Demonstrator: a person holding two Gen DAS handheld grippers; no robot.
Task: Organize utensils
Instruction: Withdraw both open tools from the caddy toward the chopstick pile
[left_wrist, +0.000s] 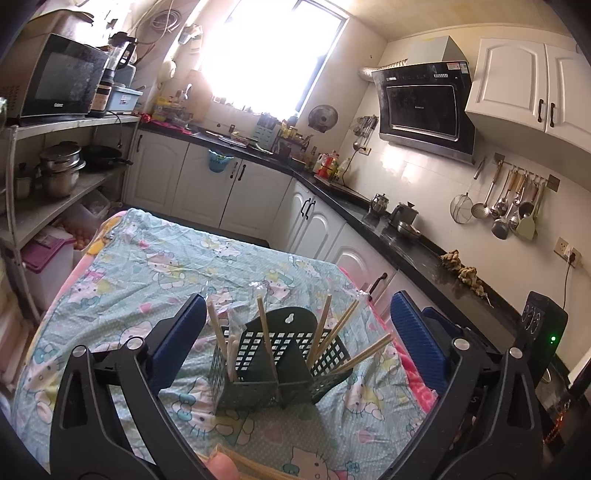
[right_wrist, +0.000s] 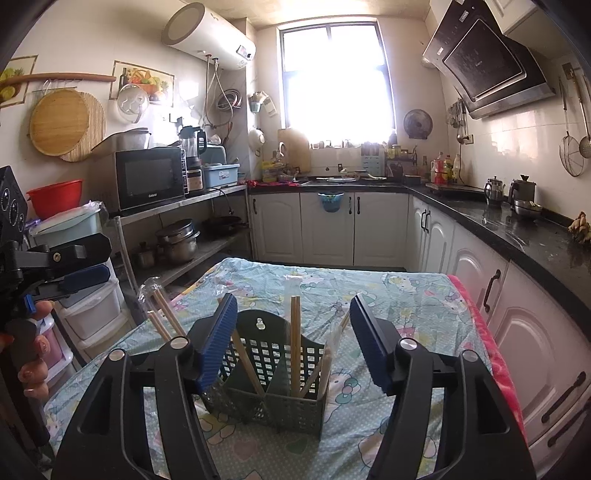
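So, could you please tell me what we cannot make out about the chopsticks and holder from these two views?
- Chopstick count in the green holder: left wrist view, mesh walls and overlapping sticks hide it.
- Loose chopsticks: left wrist view, cut off by the bottom edge.
- Holder's left compartment: right wrist view, hidden behind a finger of the right tongs.

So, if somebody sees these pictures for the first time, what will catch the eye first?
Probably the dark green perforated utensil holder, standing on the Hello Kitty tablecloth with wooden chopsticks leaning out of its compartments. Both grippers frame it, the left gripper and the right gripper, blue-padded and open. Behind, the bright window glares over the counter.
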